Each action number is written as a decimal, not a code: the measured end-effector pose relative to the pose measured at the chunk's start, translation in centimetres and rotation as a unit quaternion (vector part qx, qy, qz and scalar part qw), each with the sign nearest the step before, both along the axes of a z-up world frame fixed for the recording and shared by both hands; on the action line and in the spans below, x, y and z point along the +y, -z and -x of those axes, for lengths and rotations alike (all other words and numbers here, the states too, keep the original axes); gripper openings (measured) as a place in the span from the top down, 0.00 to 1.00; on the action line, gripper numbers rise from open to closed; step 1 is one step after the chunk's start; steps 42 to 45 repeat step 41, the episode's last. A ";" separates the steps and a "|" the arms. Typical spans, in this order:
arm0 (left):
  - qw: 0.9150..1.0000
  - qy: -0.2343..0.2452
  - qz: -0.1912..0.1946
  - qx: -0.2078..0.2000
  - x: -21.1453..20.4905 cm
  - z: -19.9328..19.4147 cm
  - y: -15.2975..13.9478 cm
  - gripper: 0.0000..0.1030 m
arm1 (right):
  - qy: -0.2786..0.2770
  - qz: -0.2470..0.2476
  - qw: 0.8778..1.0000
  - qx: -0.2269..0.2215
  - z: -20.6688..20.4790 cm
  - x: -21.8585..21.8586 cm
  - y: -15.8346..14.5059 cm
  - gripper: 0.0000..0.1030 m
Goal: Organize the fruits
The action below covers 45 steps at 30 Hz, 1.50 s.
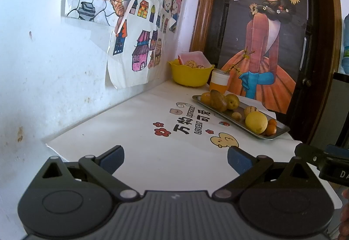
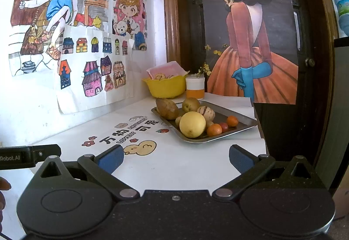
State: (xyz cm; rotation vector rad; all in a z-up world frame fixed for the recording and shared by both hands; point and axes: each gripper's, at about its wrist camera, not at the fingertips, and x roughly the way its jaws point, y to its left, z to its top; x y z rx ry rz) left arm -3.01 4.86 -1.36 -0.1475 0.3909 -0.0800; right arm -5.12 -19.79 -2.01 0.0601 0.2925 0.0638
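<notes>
**While both grippers wait, the fruit is unsorted**

Mixed fruit is heaped on a metal tray [image 2: 244, 125] at the far right of the white table [image 2: 174, 165]: a large lemon [image 2: 192, 124], small oranges [image 2: 214, 130], a brown tuber-like piece [image 2: 166, 108]. A yellow bowl [image 2: 165, 87] behind already holds a few fruits. Left gripper [image 1: 175, 159] and right gripper [image 2: 175, 158] are held wide apart, empty, well short of the tray. Little sorting seems done.

Left gripper [image 1: 175, 160]: jaws spread wide, nothing between the blue pads [image 1: 112, 158].
Right gripper [image 2: 174, 160]: jaws spread wide, empty, level with the left, side by side.
</notes>
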 end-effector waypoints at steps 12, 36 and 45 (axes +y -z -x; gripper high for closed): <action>1.000 -0.004 0.004 0.004 -0.1 0.1 0.2 0.01 | -0.003 0.000 1.000 0.003 0.0 0.1 0.0 0.01; 1.000 -0.004 -0.002 0.021 -0.6 0.0 0.2 0.01 | -0.013 -0.001 1.000 0.010 0.0 0.2 0.3 0.01; 1.000 -0.005 -0.002 0.021 -0.6 0.1 0.2 0.01 | -0.012 -0.001 1.000 0.010 0.0 0.3 0.3 0.01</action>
